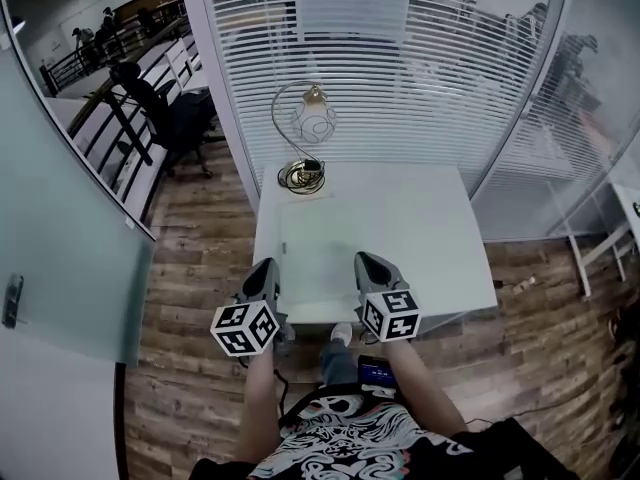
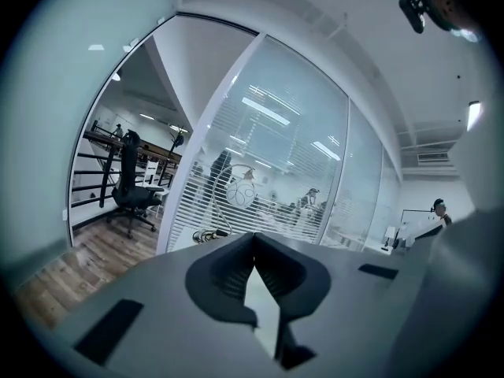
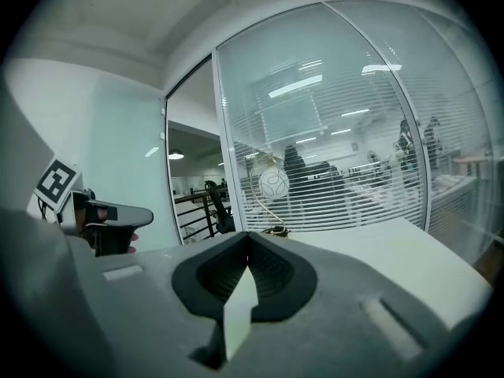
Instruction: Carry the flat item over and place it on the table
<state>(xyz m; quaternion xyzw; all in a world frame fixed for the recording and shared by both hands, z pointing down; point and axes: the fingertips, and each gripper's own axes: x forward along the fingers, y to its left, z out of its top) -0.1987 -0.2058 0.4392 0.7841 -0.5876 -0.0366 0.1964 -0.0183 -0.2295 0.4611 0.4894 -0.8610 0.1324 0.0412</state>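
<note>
The left tool [image 1: 266, 273] is clamping the 9 o'clock edge of the flat item [image 1: 318, 253], a pale see-through sheet. The right tool [image 1: 370, 268] is clamping its 3 o'clock edge. The sheet is spanning between them over the 6 o'clock side of the white worktop [image 1: 430, 228]. A lamp [image 1: 312, 123] is standing toward 12 o'clock.

We hold our left forearm [image 1: 258, 400] and right forearm [image 1: 428, 393] out ahead, side by side and apart. The left gripper [image 1: 266, 268] and right gripper [image 1: 366, 261] point forward, nearly level, with their marker cubes nearest us. Each gripper's jaws are pressed together on one edge of the thin pale sheet [image 3: 236, 309].
</note>
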